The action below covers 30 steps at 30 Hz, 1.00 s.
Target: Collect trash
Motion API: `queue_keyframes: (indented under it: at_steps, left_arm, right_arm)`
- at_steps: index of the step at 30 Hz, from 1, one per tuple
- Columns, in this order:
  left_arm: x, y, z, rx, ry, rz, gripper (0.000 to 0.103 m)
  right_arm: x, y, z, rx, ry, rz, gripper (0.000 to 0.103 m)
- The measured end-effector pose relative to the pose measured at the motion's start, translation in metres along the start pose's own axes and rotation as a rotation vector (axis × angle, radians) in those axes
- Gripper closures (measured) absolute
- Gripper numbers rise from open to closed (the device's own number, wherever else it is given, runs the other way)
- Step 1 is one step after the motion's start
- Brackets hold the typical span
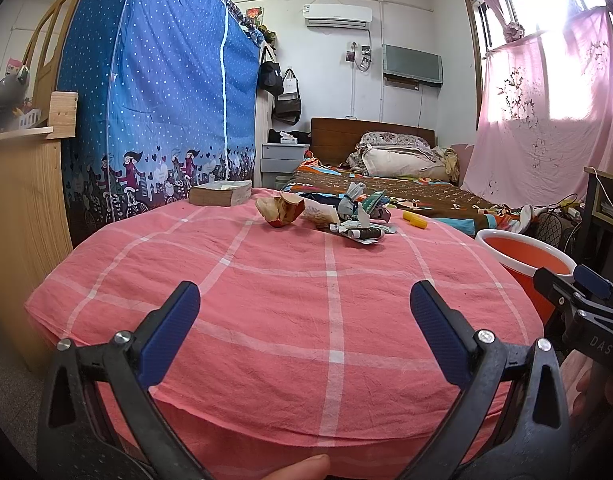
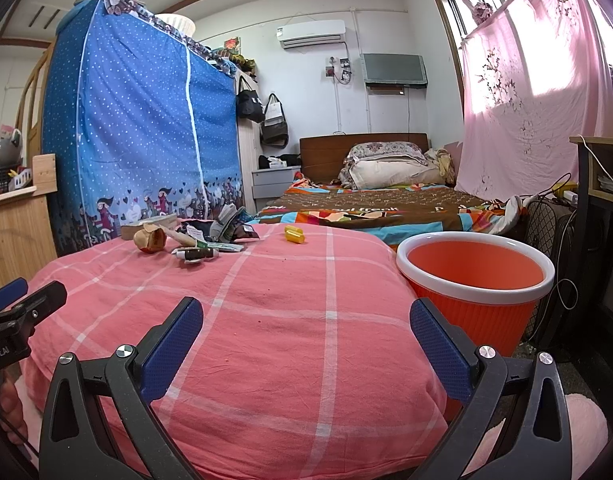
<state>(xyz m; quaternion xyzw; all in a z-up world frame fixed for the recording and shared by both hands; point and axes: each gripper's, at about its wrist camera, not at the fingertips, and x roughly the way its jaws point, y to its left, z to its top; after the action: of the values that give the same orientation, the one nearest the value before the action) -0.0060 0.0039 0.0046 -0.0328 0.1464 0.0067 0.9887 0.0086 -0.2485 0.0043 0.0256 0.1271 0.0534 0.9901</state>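
L gripper (image 1: 304, 300) low centre of frame, jaws wide, nothing held. R gripper (image 2: 306, 316) same, wide, empty. Both over pink checked cloth (image 1: 290, 280). Orange bin (image 2: 476, 276) mid-right, beside cloth edge. Trash pile (image 1: 356, 216) centre frame, far end of cloth; apple core (image 1: 280, 210) just left, yellow cap (image 1: 414, 219) right.

a pink cloth (image 2: 266, 320) checked with white lines covers the bench. the bin (image 2: 476, 292) is orange, ribbed, with a white rim. a blue wardrobe cover (image 1: 154, 92) carries white dots and a cartoon border. pink curtains (image 2: 518, 92) show a faint floral print. both grippers are black, their jaws faced in blue.
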Motion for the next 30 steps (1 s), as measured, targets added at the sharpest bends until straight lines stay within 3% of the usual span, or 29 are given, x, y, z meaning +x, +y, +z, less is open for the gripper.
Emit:
queue_keyframes:
  at_steps: [30]
  left_arm:
    - [0.0003, -0.0001, 0.0030, -0.001, -0.002, 0.002, 0.000]
  right_arm:
    - [0.0034, 0.0008, 0.0040, 0.019, -0.007, 0.024, 0.000]
